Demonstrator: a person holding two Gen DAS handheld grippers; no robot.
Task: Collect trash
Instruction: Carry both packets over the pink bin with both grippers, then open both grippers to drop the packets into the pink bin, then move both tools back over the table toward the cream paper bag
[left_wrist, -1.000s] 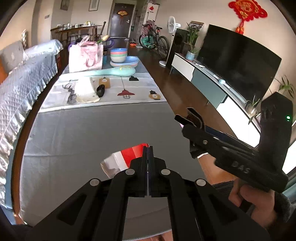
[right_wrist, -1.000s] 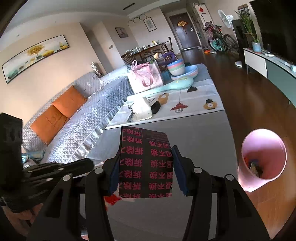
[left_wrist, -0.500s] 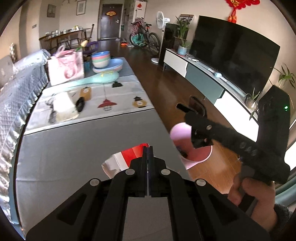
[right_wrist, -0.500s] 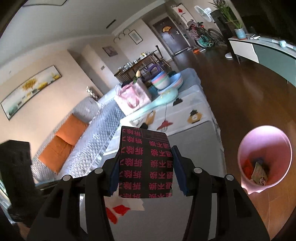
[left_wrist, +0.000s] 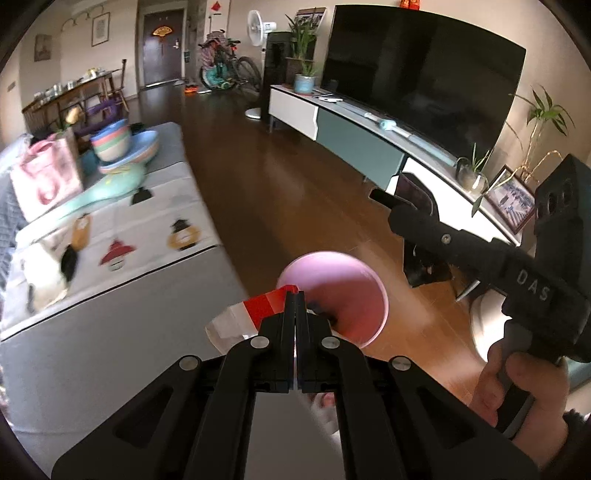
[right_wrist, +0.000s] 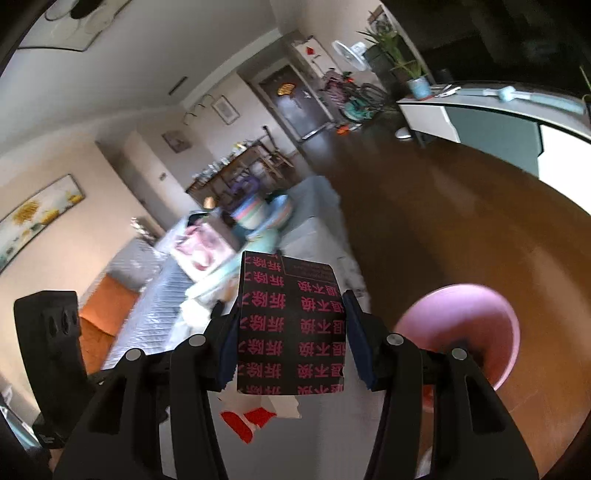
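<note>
left gripper (left_wrist: 295, 295) pinches red-white wrapper (left_wrist: 255, 314): limp, light | right gripper (right_wrist: 291, 332) clamps black carton (right_wrist: 291, 328): stiff, side-held | pink bin (left_wrist: 343, 295) near

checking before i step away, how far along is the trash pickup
Already done: the pink bin seems to hold some items, though blur hides what they are. In hand: the left gripper is shut on a red-and-white wrapper, and the right gripper is shut on a black box, both near the bin. Left: dropping both in. The table nearby shows no other obvious trash.
</note>
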